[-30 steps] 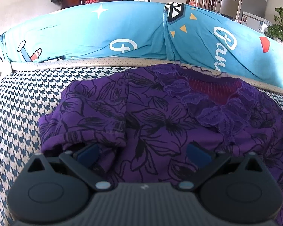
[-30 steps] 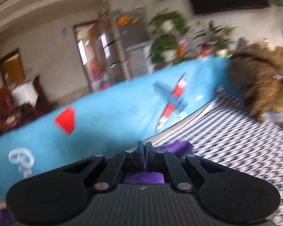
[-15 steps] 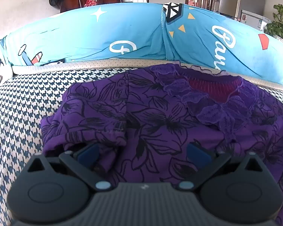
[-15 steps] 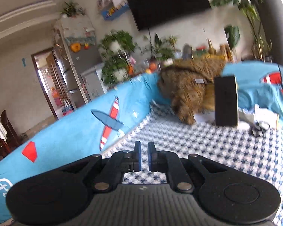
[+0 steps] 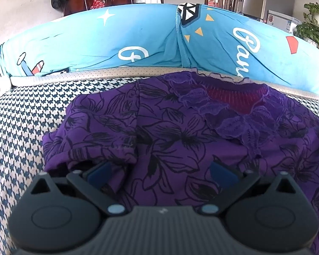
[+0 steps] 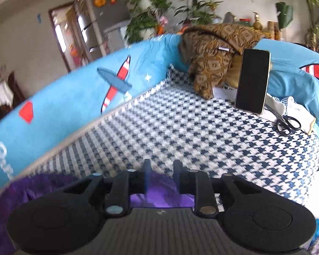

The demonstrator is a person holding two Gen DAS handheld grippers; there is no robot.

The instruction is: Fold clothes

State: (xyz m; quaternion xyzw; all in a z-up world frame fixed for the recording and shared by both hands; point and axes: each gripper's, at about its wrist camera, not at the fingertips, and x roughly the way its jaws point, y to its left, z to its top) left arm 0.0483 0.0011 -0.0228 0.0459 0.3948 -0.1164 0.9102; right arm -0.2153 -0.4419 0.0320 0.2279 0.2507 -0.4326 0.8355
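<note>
The purple floral blouse [image 5: 180,140] is lying on the houndstooth sofa seat [image 5: 25,114], its lace collar [image 5: 221,114] toward the blue backrest cover [image 5: 138,40]. The left gripper [image 5: 160,171] is hovering over the near edge of the blouse, jaws standing wide and gripping nothing. The right gripper [image 6: 161,167] has just been opening; its jaws are a little apart, and purple cloth is lying below them, probably not pinched. A side fold seems to be in hand; next, a fresh grip on an edge is needed. Cursive white writing on the cover is only partly readable.

left tongs [image 5: 159,171] gape wide; right tongs [image 6: 161,167] have just been opening, slightly parted.
</note>
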